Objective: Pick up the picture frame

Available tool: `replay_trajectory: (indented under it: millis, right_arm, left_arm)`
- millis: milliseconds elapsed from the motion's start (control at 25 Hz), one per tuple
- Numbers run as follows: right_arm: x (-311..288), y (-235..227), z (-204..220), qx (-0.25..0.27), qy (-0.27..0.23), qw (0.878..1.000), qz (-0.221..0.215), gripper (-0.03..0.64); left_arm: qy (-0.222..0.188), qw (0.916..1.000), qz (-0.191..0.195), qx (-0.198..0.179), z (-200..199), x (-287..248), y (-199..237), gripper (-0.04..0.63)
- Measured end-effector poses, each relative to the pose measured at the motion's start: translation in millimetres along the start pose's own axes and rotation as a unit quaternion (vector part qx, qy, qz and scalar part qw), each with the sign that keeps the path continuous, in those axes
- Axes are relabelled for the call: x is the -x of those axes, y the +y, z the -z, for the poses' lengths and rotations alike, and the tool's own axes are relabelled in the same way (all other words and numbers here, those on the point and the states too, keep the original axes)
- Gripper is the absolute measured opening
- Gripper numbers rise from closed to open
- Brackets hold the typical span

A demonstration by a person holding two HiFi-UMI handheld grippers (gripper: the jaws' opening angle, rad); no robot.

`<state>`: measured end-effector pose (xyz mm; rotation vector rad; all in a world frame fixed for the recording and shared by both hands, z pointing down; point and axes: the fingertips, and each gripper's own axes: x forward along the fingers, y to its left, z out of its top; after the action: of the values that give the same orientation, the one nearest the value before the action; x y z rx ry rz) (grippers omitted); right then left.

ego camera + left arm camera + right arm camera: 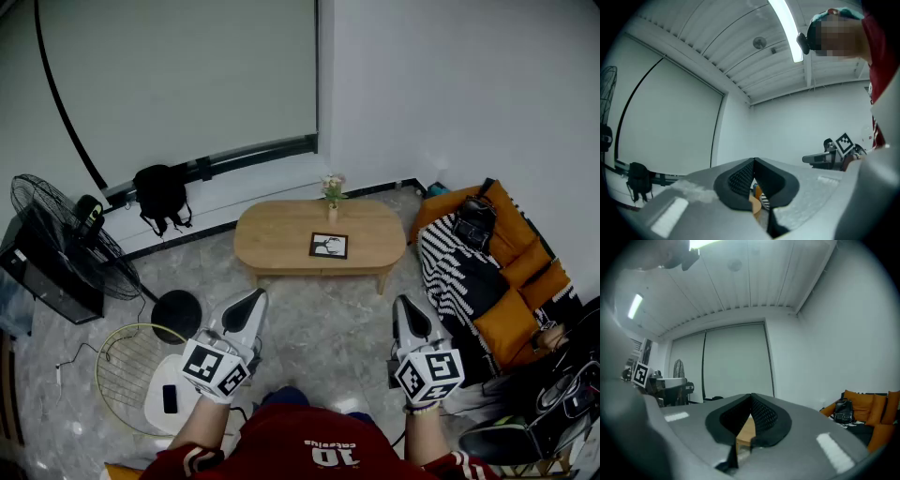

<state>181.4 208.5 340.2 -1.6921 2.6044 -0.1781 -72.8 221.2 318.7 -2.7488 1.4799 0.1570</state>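
The picture frame is dark with a white mat and lies flat on the oval wooden coffee table in the middle of the room. A small vase of flowers stands at the table's far edge. My left gripper and right gripper are held level in front of my chest, well short of the table. Both are shut with nothing between their jaws. In the left gripper view the left gripper has its pads meeting at the tip. In the right gripper view the right gripper is the same, with a bit of the table showing through below.
A standing fan is at the left, with a black bag by the wall. A wire fan guard and a white stool with a phone lie near my left. A sofa with orange cushions and a striped blanket is at the right.
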Motion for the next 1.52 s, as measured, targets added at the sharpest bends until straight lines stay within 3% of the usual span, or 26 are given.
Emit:
replay_trajectory:
  millis: [680, 920, 1520]
  right_arm:
    - [-2, -6, -11, 0.005, -0.012, 1.000, -0.010, -0.002]
    - [0, -17, -11, 0.022, -0.018, 1.000, 0.008, -0.002]
    - [-21, -35, 5, 0.000, 0.009, 1.000, 0.007, -0.002]
  left_arm:
    - [0.001, 1.0000, 0.006, -0.007, -8, -15, -15, 0.002]
    - [0.006, 0.9999, 0.011, -0.009, -5, -24, -23, 0.003]
    - [0.033, 0.9992, 0.020, -0.014, 4, -48, -14, 0.003]
